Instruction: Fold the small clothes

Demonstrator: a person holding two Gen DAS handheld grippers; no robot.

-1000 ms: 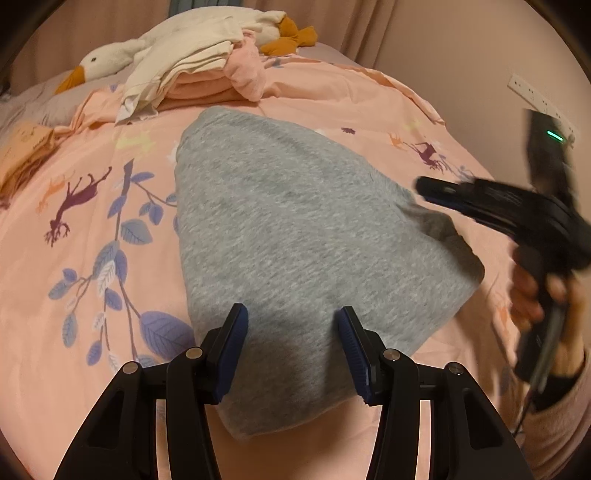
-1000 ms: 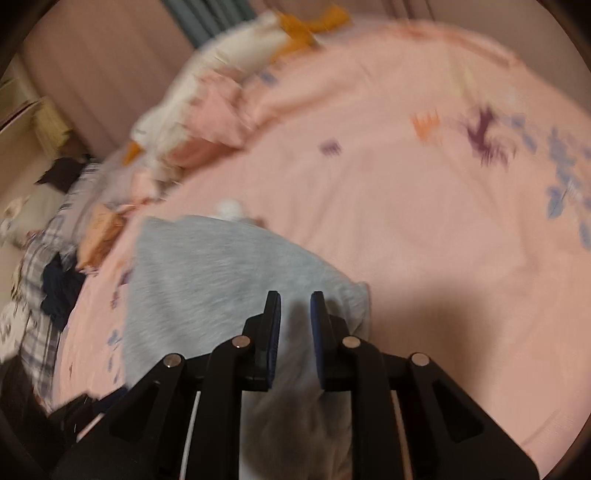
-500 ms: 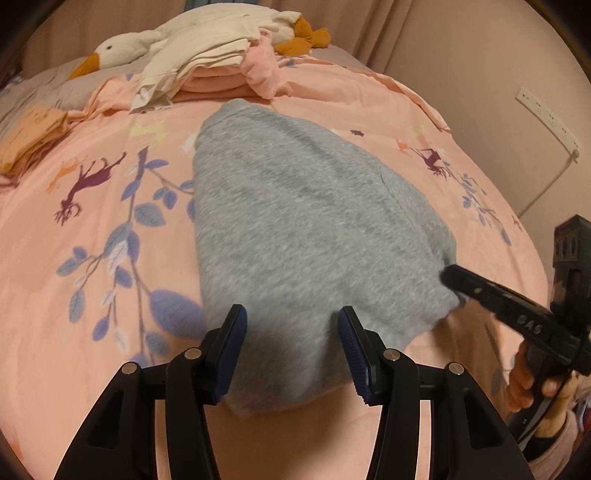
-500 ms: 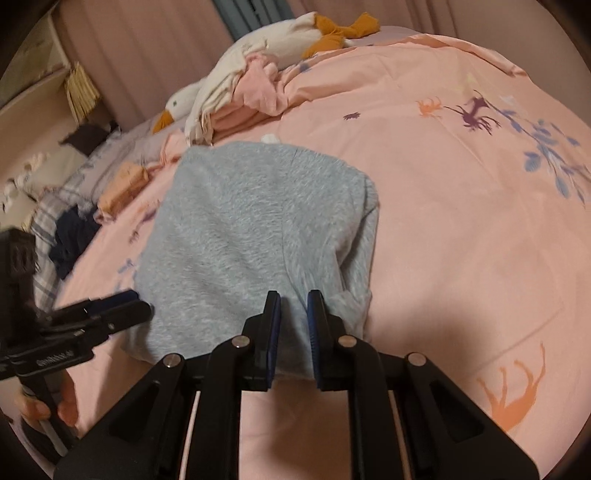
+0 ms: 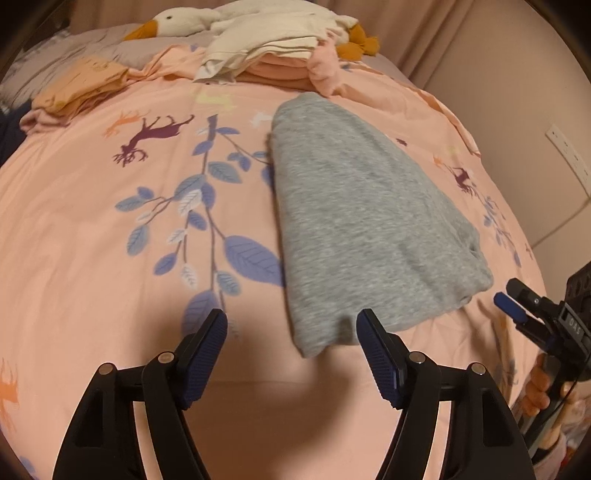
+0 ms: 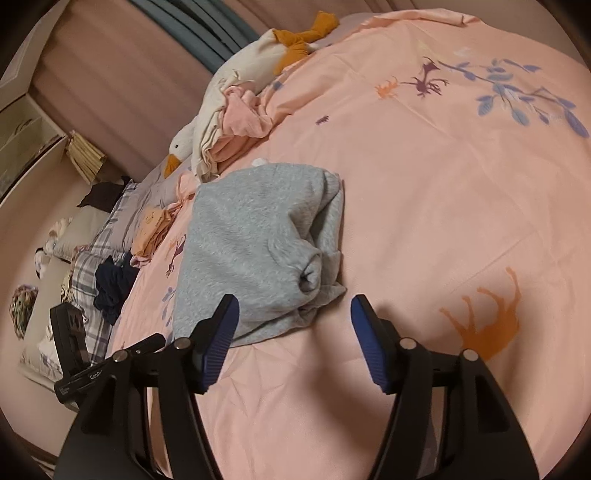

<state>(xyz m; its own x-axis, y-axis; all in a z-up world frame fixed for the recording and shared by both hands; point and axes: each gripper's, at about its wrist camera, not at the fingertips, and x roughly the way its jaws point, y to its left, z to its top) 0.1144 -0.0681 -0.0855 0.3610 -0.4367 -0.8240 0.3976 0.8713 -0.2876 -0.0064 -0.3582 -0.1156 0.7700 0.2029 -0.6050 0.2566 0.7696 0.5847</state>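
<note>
A grey folded garment lies on the pink printed bed cover. It also shows in the right wrist view, with rolled folds at its right edge. My left gripper is open and empty, just short of the garment's near end. My right gripper is open and empty, just short of the garment's near corner. The right gripper also shows at the right edge of the left wrist view. The left gripper's body shows at the lower left of the right wrist view.
A pile of cream and pink clothes and a plush goose lie at the far end of the bed. An orange garment lies far left. Dark clothes lie on a plaid pillow. A wall with a socket stands on the right.
My right gripper has opened and let go of the grey garment, then drawn back. My left gripper has drawn back and left, off the garment. The garment now lies folded.
</note>
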